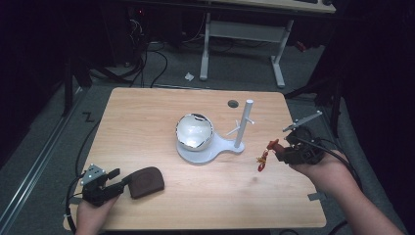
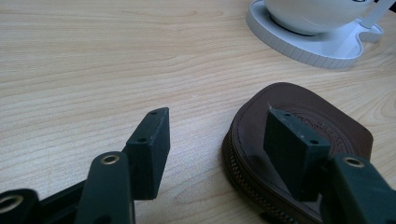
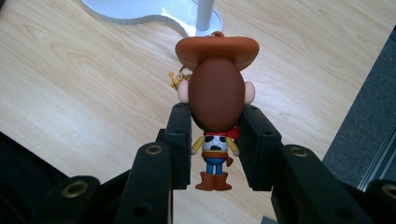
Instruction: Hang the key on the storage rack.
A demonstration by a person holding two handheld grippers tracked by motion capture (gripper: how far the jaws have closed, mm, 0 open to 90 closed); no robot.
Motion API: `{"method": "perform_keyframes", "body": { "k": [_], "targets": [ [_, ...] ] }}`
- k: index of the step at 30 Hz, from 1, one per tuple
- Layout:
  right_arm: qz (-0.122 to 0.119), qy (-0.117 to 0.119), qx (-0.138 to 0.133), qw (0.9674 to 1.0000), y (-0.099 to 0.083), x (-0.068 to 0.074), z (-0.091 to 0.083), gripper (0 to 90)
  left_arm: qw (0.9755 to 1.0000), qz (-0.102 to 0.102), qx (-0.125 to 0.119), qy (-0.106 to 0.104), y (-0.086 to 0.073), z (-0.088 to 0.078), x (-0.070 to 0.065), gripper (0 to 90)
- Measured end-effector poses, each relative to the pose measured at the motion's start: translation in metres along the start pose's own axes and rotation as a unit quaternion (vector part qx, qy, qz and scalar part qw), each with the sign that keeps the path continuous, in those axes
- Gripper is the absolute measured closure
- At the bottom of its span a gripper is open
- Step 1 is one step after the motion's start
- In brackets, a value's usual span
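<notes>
A small cowboy figure (image 3: 216,100) with a brown hat and a gold clasp is clamped by its head between the jaws of my right gripper (image 3: 215,140). In the high view it (image 1: 268,152) hangs above the table's right side, held by the right gripper (image 1: 286,149). A brown leather zip pouch (image 2: 299,154) lies flat at the front left (image 1: 146,182). My left gripper (image 2: 224,140) is open, one jaw over the pouch, the other over bare wood beside it (image 1: 117,180).
A white stand (image 1: 211,152) with a round base carries a white bowl (image 1: 195,131) and an upright post (image 1: 243,125) with pegs at the table's middle. A round hole (image 1: 233,104) sits near the far edge. The table's right edge (image 3: 345,112) is close.
</notes>
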State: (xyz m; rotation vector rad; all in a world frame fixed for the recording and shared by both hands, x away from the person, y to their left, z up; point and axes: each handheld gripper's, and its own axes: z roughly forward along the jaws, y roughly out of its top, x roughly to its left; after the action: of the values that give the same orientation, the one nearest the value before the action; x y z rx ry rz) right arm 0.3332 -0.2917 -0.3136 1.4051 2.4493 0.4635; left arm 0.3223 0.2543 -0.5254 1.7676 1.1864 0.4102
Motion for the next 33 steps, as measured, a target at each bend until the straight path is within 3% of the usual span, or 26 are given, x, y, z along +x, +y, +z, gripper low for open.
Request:
{"method": "perform_keyframes", "body": {
  "k": [21, 33],
  "targets": [
    [-0.003, 0.0, -0.033, 0.9995, 0.027, -0.004, -0.01, 67.9, 1.0, -0.001, 0.0, 0.001, -0.001, -0.001, 0.001, 41.2],
    [-0.012, -0.008, -0.038, 0.9992, 0.047, -0.003, -0.017, 68.0, 1.0, -0.001, -0.003, 0.003, 0.0, -0.002, 0.001, 41.2]
  ]
}}
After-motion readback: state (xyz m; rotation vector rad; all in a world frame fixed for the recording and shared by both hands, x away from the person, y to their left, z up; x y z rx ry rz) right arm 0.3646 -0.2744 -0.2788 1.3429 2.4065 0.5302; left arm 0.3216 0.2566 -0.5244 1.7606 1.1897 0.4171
